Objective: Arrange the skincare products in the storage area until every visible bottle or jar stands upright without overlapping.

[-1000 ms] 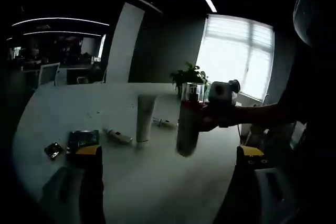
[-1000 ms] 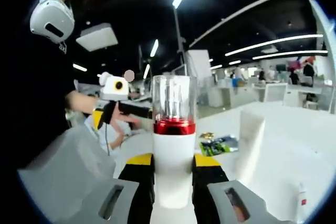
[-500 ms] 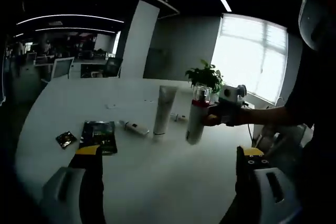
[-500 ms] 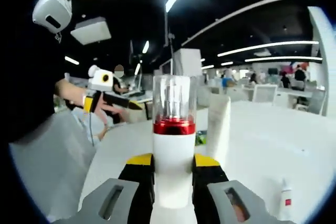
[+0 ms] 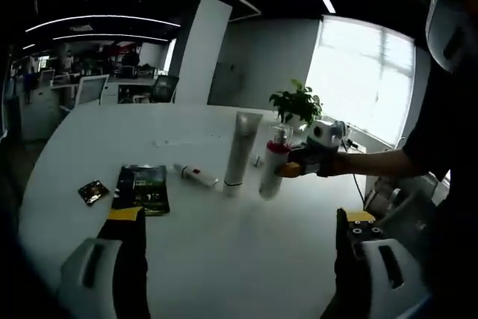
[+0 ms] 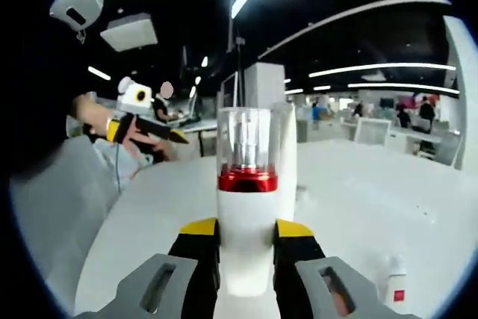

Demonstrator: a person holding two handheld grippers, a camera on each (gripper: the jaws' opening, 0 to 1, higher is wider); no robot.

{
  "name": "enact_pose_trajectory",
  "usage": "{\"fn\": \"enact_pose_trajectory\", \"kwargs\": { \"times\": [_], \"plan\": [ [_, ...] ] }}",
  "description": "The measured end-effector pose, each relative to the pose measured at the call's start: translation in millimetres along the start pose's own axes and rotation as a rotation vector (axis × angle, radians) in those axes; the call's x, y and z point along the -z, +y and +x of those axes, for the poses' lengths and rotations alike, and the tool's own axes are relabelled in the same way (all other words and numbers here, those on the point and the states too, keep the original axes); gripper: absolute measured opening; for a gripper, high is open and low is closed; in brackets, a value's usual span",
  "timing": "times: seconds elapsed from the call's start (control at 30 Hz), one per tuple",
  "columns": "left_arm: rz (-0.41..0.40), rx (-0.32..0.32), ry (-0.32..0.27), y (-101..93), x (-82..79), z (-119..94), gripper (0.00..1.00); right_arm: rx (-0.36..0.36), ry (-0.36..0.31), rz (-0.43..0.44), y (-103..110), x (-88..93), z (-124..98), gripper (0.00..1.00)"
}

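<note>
A white pump bottle with a red collar and clear cap is held upright, and my right gripper is shut on its body. In the left gripper view that same pump bottle sits low at the table, close to the right of a tall white tube that stands on its cap; contact with the table is unclear. The right gripper comes in from the right in a person's hand. The tube rises just behind the bottle. My left gripper is open, holding nothing, near the table's front.
A small white bottle with a red label lies on its side left of the tube, also seen as the small bottle. A green packet and a dark sachet lie on the white table. A potted plant stands behind.
The right gripper has carried the pump bottle down and away, bringing it close beside the standing tube. The left gripper stays open; its view has shifted a little.
</note>
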State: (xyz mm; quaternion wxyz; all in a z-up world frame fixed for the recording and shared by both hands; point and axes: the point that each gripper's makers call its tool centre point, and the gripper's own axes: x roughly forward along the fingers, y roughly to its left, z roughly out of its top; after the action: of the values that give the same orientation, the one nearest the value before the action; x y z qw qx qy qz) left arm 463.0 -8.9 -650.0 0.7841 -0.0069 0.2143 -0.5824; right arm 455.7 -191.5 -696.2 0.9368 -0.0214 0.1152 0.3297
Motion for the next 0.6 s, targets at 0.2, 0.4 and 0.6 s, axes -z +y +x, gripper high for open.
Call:
{"fn": "enact_pose_trajectory", "kwargs": {
  "times": [0.2, 0.4, 0.6],
  "plan": [
    [-0.003, 0.005, 0.014, 1.4, 2.5, 5, 0.99, 0.014, 0.0, 0.006, -7, 8.9, 0, 0.18],
    [-0.002, 0.011, 0.022, 1.4, 3.6, 10, 0.99, 0.015, -0.018, 0.011, -8, 7.7, 2, 0.18],
    [-0.003, 0.022, 0.025, -2.7, 5.0, 13, 0.98, 0.001, -0.01, -0.015, -4, 9.0, 0, 0.19]
  ]
}}
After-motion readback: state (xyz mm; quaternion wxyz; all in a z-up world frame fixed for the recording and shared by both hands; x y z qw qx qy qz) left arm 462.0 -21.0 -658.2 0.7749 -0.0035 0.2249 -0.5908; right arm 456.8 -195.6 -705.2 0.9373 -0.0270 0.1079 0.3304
